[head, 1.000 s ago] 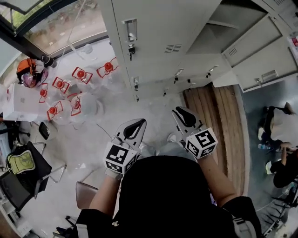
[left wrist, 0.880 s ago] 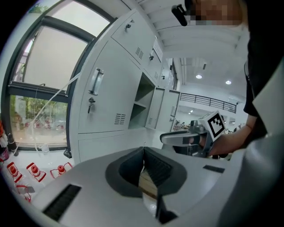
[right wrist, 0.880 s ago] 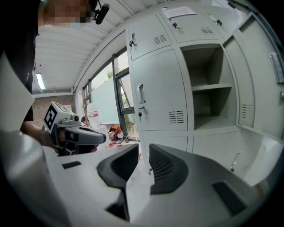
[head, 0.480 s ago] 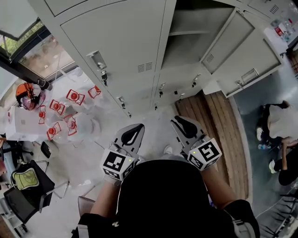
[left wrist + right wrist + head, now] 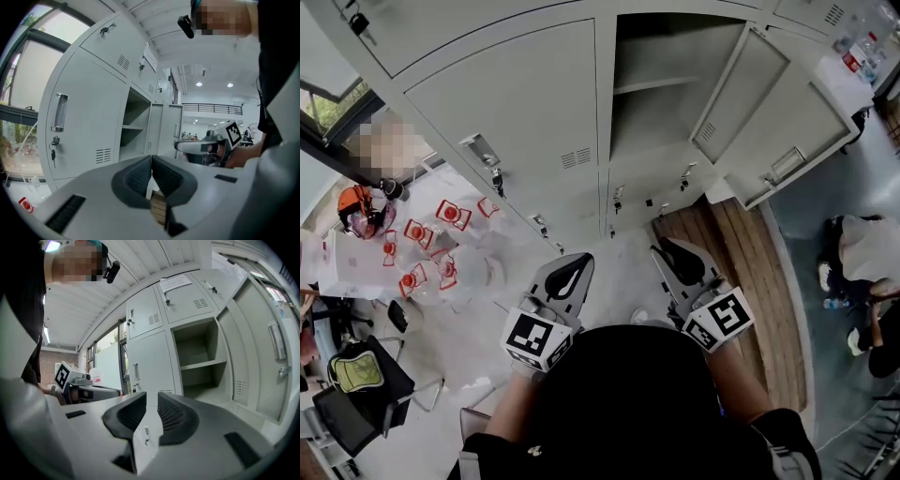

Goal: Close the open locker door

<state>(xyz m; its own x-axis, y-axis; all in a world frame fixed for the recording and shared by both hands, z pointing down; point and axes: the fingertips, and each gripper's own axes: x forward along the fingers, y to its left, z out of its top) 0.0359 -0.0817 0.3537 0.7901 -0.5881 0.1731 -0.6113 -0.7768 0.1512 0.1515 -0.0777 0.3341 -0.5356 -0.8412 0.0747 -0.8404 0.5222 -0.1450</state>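
The grey locker bank fills the top of the head view. One compartment (image 5: 661, 103) stands open, with a shelf inside. Its door (image 5: 769, 122) is swung out to the right, handle (image 5: 787, 165) facing outward. My left gripper (image 5: 572, 259) and right gripper (image 5: 667, 247) hover side by side below the lockers, well short of the door. In the left gripper view the left gripper (image 5: 151, 158) has its tips touching, empty, facing the open compartment (image 5: 133, 126). The right gripper (image 5: 152, 397) shows a narrow empty gap, with the door (image 5: 262, 357) to its right.
A closed locker door (image 5: 516, 103) sits left of the opening. A table with red-and-white items (image 5: 422, 253) and an orange helmet (image 5: 354, 208) stands at left, chairs (image 5: 356, 375) below it. A wooden strip (image 5: 750, 281) runs along the lockers' foot. A person (image 5: 862, 253) sits at right.
The head view has tilted up, so the lockers and the open compartment fill more of the frame. Both grippers hold about the same spots and the door has not moved.
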